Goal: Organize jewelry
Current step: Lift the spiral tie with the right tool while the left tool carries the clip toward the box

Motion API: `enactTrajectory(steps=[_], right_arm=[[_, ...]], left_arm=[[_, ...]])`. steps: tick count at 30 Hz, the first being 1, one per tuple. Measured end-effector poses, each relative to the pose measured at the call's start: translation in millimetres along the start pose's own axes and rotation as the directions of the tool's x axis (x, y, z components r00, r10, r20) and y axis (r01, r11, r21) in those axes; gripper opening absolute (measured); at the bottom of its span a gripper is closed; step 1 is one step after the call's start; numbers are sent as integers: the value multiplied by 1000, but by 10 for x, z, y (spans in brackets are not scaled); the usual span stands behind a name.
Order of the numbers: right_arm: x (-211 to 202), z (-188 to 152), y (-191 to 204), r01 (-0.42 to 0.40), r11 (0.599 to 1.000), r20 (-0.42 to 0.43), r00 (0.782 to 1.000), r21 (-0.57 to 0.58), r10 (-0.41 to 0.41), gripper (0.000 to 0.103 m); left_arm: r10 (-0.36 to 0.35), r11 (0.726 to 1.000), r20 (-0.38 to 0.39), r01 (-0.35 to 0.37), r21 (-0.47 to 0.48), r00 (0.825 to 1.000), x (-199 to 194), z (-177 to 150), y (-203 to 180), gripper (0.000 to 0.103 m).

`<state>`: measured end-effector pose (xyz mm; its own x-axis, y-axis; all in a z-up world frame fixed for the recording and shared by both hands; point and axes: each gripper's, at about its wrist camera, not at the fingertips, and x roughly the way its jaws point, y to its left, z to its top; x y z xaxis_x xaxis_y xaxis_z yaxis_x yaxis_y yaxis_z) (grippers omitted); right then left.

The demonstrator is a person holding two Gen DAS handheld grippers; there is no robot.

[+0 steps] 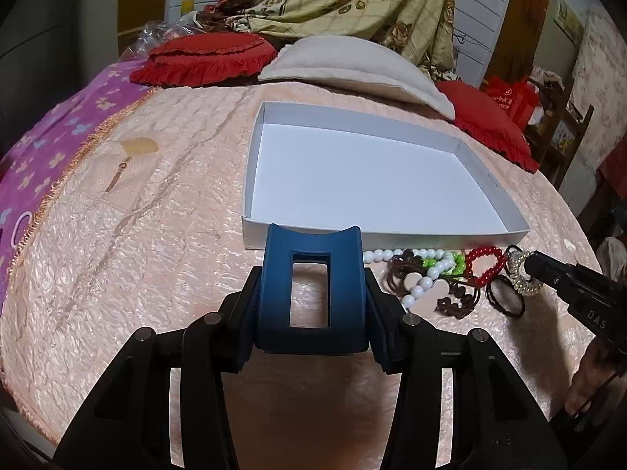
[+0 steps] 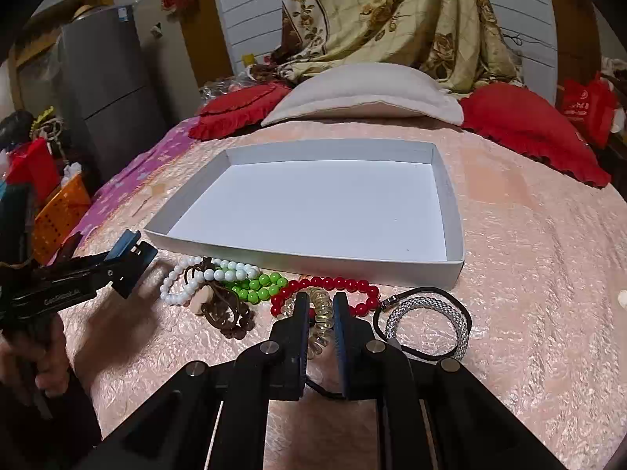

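A shallow white box (image 1: 443, 235) (image 2: 305, 260) lies empty on the pink bedspread. In front of it is a pile of jewelry: a white bead bracelet (image 2: 176, 286), green beads (image 2: 254, 286), a red bead bracelet (image 2: 337, 286), brown hair ties (image 2: 227, 313), a silver mesh bangle (image 2: 427, 325) with a black cord. My left gripper (image 1: 311, 293) is shut on a blue hair claw clip (image 1: 311, 270), held above the bed just before the box's near wall. My right gripper (image 2: 319, 329) is narrowly open around a clear spiral hair tie (image 2: 319, 325).
Red ruffled cushions (image 2: 529, 129) and a cream pillow (image 2: 364, 94) lie behind the box. A purple blanket (image 1: 58, 133) covers the bed's left edge. A small earring (image 1: 117, 176) lies on the bedspread at left. An orange basket (image 2: 58, 211) stands beside the bed.
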<state>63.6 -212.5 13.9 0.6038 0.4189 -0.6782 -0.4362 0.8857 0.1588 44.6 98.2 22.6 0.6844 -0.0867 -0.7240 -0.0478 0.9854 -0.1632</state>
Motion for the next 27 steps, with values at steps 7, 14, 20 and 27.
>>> enactTrajectory(steps=[7, 14, 20, 27], right_arm=[[-49, 20, 62, 58, 998, 32, 998, 0, -58, 11], [-98, -46, -3, 58, 998, 37, 998, 16, -58, 11], [-24, -89, 14, 43, 999, 14, 999, 27, -43, 11], [5, -71, 115, 115, 992, 21, 993, -48, -114, 11]], left_arm=[[-11, 1000, 12, 11, -22, 1000, -8, -69, -110, 46], [42, 999, 44, -41, -28, 998, 7, -75, -130, 46], [56, 996, 33, -54, -66, 998, 29, -46, -70, 46], [91, 994, 2, -90, -62, 996, 71, -50, -49, 46]])
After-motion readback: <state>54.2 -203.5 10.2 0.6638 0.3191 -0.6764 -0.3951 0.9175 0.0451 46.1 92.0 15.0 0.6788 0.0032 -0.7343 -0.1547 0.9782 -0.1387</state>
